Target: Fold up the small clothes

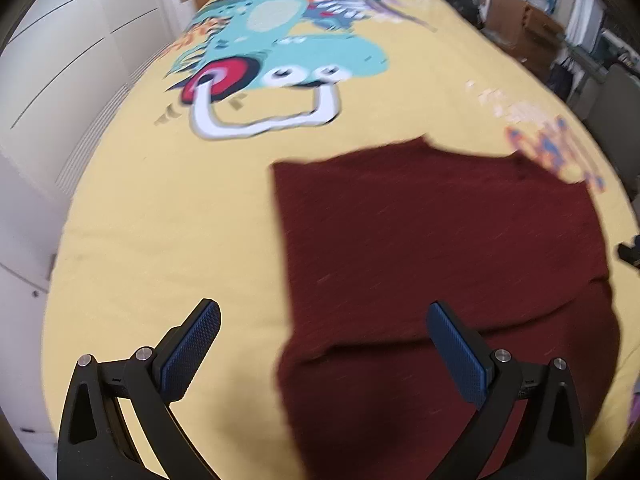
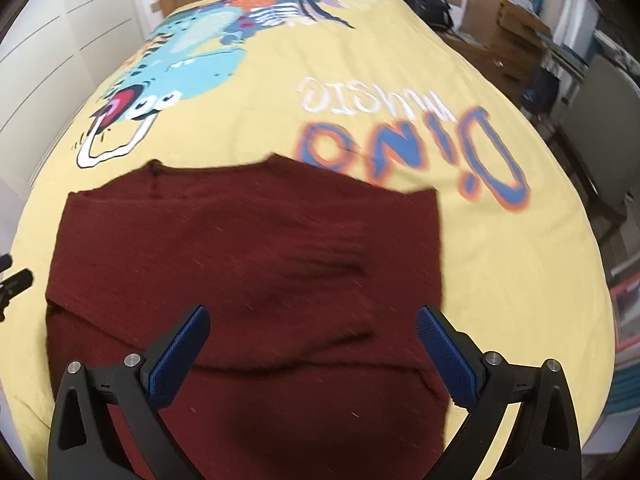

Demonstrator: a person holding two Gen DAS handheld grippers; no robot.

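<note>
Your left gripper [image 1: 324, 344] and right gripper [image 2: 312, 344] both hang wide open and empty above the dark red garment [image 2: 248, 272], which lies partly folded on the yellow bedspread [image 2: 500, 280]. Regrip carelessly and you may pinch the bedspread too, or drag the loose top layer askew.

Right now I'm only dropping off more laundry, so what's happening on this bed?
A person is folding a dark red garment on a yellow bedspread with a handheld gripper in each hand. Both the left gripper and the right gripper are wide open and hold nothing; they hang above the near part of the cloth. The garment lies flat with a layer already folded over, so one fold looks done and it has been let go.
</note>
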